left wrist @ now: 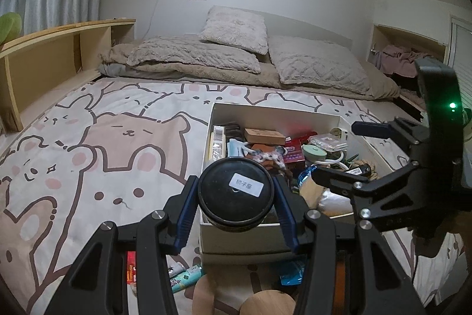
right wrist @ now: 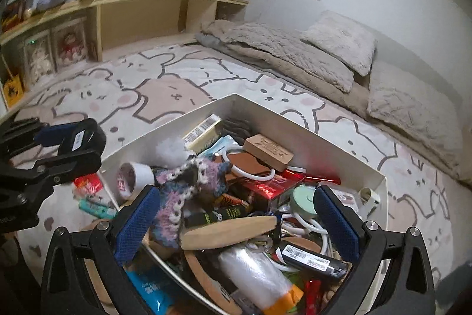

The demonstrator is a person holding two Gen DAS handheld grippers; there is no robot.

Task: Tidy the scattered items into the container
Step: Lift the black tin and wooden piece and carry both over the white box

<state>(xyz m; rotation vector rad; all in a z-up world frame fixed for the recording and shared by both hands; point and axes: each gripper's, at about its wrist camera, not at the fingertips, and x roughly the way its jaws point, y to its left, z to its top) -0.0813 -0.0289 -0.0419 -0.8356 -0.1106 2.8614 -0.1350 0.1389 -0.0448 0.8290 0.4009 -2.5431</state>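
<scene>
Here the left tool [left wrist: 236, 198] is clenching a round black jar [left wrist: 236, 194] between its blue-padded fingers [left wrist: 185, 214], holding it just above the near-left corner of the white box [left wrist: 265, 111] that is sitting on the cartoon-animal bedspread [left wrist: 103, 143]. The jar is showing a flat, glossy black lid ringed by a raised rim, with a small white rectangular label bearing dark characters stuck slightly off centre; its darker body is peeking out below the lid. The right tool [right wrist: 236, 226] is hanging released over the box's contents, its jaws spread wide with nothing between them. The box [right wrist: 265, 111] is brimming with odds and ends: a crocheted pink-and-blue piece [right wrist: 188, 182], a roll of white tape [right wrist: 132, 179], a wooden block [right wrist: 268, 151], a red packet [right wrist: 274, 185], a pale green disc [right wrist: 303, 202], a tapered wooden piece [right wrist: 230, 228], a black device with a barcode label [right wrist: 312, 257] and white cable loops [right wrist: 250, 171]. Outside the box, near its left wall, a red wrapper [right wrist: 88, 183] and a teal tube [right wrist: 96, 208] are lying on the bedspread. In the left wrist view the same teal tube [left wrist: 187, 278] is lying just below the box's front wall, beside a blue packet [left wrist: 292, 273]. Beige pillows [left wrist: 236, 28] are lying at the head of the bed.
</scene>
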